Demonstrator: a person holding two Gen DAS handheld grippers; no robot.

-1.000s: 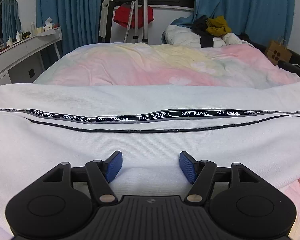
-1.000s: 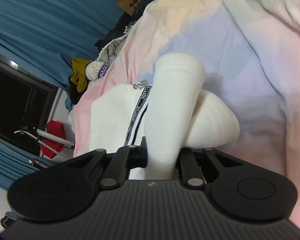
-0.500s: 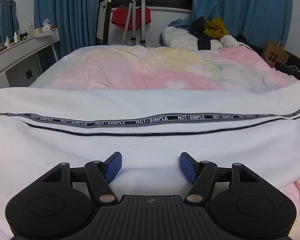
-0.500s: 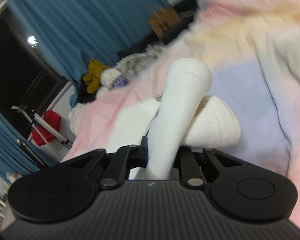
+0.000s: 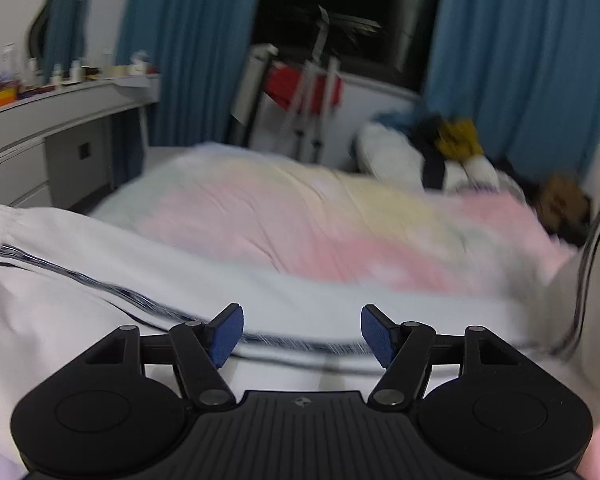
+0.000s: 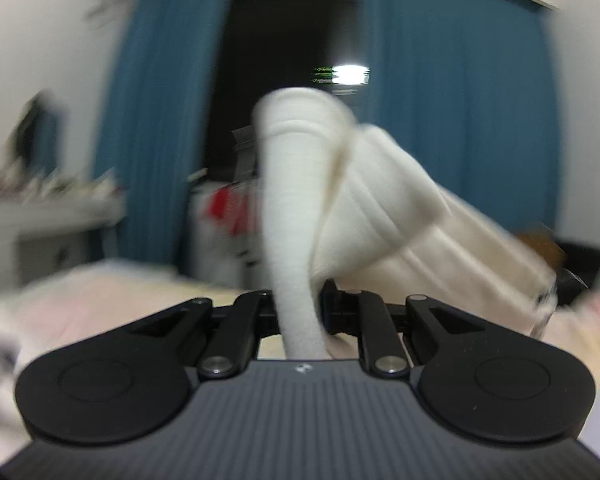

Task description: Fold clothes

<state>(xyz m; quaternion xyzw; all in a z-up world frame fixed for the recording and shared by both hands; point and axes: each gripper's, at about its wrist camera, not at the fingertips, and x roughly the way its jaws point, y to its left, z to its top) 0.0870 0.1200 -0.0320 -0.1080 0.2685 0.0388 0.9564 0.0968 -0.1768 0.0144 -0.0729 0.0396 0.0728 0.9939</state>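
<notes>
So the right gripper (image 6: 300, 312), fingers clamped on the white pants' (image 5: 80, 280) cuff, just swung it up off the bed (image 5: 300, 216) for the fold, left gripper (image 5: 302, 334) hovering open.

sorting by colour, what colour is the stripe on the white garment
Dark, black or navy, along the white garment; the stripe shows best in the left wrist view.

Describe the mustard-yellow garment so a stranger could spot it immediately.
Start at the pastel bed and go to its far right corner, below the right blue curtain. There a heap of clothes lies; the mustard-yellow garment tops it, the only yellow piece among white and dark ones.
</notes>
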